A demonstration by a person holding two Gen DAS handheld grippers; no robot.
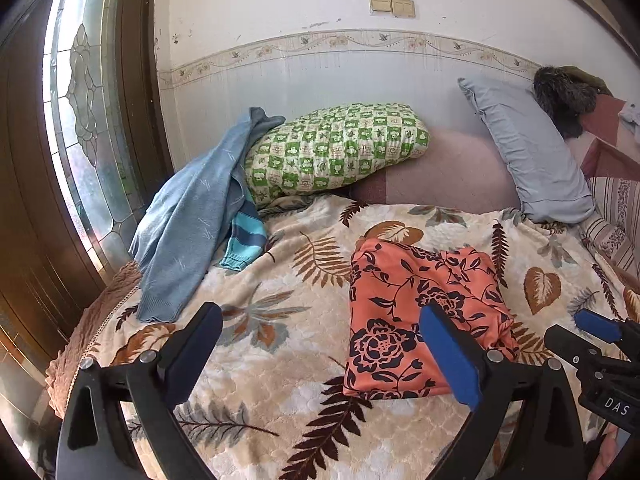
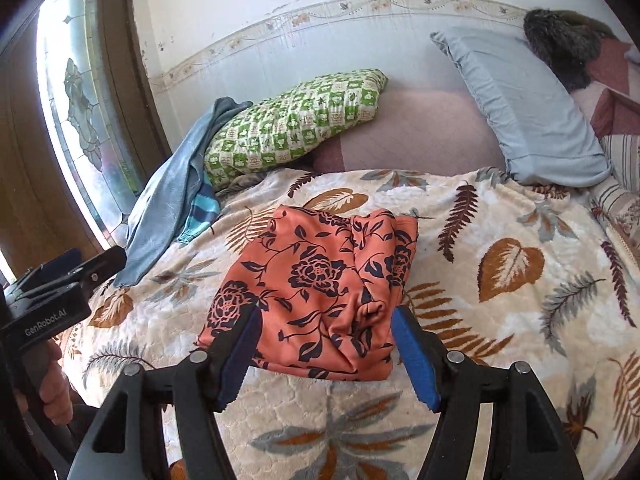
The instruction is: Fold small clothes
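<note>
Far left: stained-glass door [image 1: 80, 120], then a blue sweater [image 1: 188, 220] draped off the bed edge against a green checked pillow [image 1: 336, 148], with a striped teal cuff [image 1: 244, 240] poking out under it. Left gripper [image 1: 320, 356] hovers low over the leaf-print blanket [image 1: 280, 340], jaws spread wide, holding nothing. Centre: the orange floral garment [image 2: 320, 292] lies on the blanket as a rough folded packet, near-right corner bunched and wrinkled. Right gripper [image 2: 324, 356] sits just at its near edge, jaws spread to either side of that edge, not pinching cloth as far as I can see. Right: grey-blue pillow [image 2: 524, 108] leaning on the wall, dark furry item [image 2: 560, 44] behind it. Risks, my read: slippery-looking fabric, so a nudge or one-layer grab could undo the fold; the plush blanket may get pinched too; the sweater looks likely to slide off if tugged.
</note>
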